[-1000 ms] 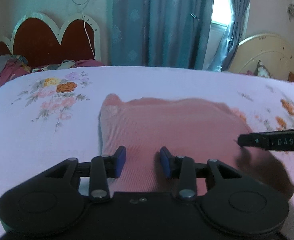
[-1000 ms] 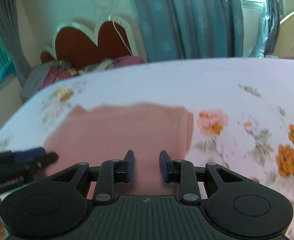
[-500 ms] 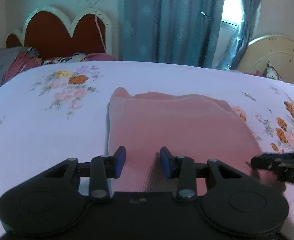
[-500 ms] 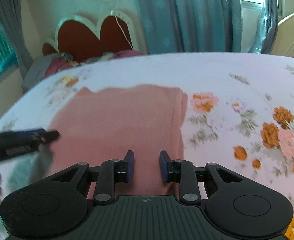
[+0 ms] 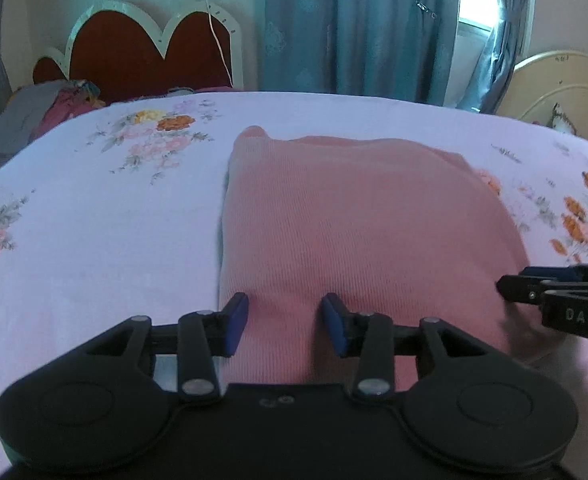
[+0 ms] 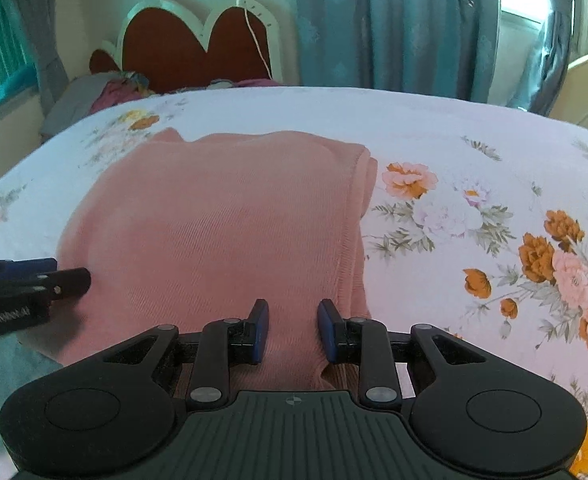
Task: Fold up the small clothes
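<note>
The left hand-held gripper [image 5: 283,326] hangs over the near left corner of the pink garment [image 5: 358,232], its jaws having just been opening, moderately apart, with cloth beneath them but no visible pinch. The right hand-held gripper [image 6: 293,330] sits at the near right corner, jaws narrowly apart over the doubled hem; whether they pinch it cannot be told. The garment lies flat and already folded on the flowered bed [image 6: 474,140]. A further fold seems in hand: both near corners need gripping, then carrying toward the far edge.
</note>
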Demonstrator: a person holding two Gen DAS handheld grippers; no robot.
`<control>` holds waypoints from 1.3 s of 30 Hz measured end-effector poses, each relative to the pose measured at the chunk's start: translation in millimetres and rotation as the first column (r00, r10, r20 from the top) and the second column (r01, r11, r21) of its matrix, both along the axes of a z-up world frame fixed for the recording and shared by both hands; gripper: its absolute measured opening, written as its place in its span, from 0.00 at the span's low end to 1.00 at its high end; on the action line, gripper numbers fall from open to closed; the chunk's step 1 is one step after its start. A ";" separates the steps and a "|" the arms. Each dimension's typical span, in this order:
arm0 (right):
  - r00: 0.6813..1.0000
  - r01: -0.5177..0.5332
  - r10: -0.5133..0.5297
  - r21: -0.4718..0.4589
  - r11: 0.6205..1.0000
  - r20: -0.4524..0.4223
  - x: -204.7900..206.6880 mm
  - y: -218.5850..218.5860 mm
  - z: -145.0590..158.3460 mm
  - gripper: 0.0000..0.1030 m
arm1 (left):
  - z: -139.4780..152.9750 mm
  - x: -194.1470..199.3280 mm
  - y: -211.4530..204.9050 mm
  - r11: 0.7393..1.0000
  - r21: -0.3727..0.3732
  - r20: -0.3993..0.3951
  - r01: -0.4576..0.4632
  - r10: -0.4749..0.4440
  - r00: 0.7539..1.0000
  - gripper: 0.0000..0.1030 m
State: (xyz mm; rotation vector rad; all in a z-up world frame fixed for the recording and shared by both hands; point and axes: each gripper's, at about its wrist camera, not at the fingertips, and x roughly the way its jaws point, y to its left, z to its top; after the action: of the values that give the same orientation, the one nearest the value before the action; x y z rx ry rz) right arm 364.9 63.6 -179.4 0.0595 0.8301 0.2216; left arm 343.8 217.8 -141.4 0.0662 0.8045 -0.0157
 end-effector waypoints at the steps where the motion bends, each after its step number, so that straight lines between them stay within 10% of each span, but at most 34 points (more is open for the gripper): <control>1: 1.000 -0.013 0.014 -0.012 1.000 0.004 -3.0 2.2 -0.4 0.27 | 0.7 -0.7 -0.4 1.000 -0.001 -0.002 -0.004 0.004 1.000 0.40; 5: 0.997 -0.072 0.075 -0.107 0.992 0.030 -13.8 13.3 -2.5 0.27 | 7.7 -2.1 0.1 0.999 -0.014 -0.021 -0.029 0.029 0.999 0.41; 10: 0.999 -0.031 0.030 0.025 0.999 0.029 -22.7 -6.0 20.3 0.28 | 28.7 -20.6 -2.5 0.997 -0.044 0.007 -0.056 0.056 0.998 0.60; 12: 0.999 -0.009 0.007 0.070 0.997 0.037 -34.3 -17.3 30.4 0.38 | 40.5 -33.7 -6.5 0.997 -0.050 0.035 -0.059 0.060 0.998 0.77; 14: 0.998 0.014 -0.020 0.108 0.994 0.058 -49.1 -28.5 41.0 0.75 | 52.5 -47.1 -12.5 0.998 -0.053 0.054 -0.045 0.048 0.997 0.82; 20: 0.994 0.006 -0.025 0.173 0.985 0.106 -110.0 -55.2 80.3 0.75 | 91.6 -95.3 -30.3 0.997 -0.068 0.069 -0.044 0.048 0.996 0.99; 26: 0.988 -0.009 -0.022 0.196 0.981 0.155 -180.4 -68.5 122.8 0.91 | 127.6 -145.9 -46.2 0.996 -0.005 0.069 -0.084 0.084 0.994 1.00; 39: 0.951 -0.026 -0.018 0.140 0.990 0.309 -287.3 -74.8 192.6 0.92 | 178.7 -251.8 -58.8 0.994 0.027 0.238 -0.107 0.097 0.967 1.00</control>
State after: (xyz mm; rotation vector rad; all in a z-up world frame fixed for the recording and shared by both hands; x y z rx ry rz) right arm 77.7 -11.2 13.2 0.1533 0.4997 0.2857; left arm 92.0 159.1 37.3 0.0627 0.5692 0.1040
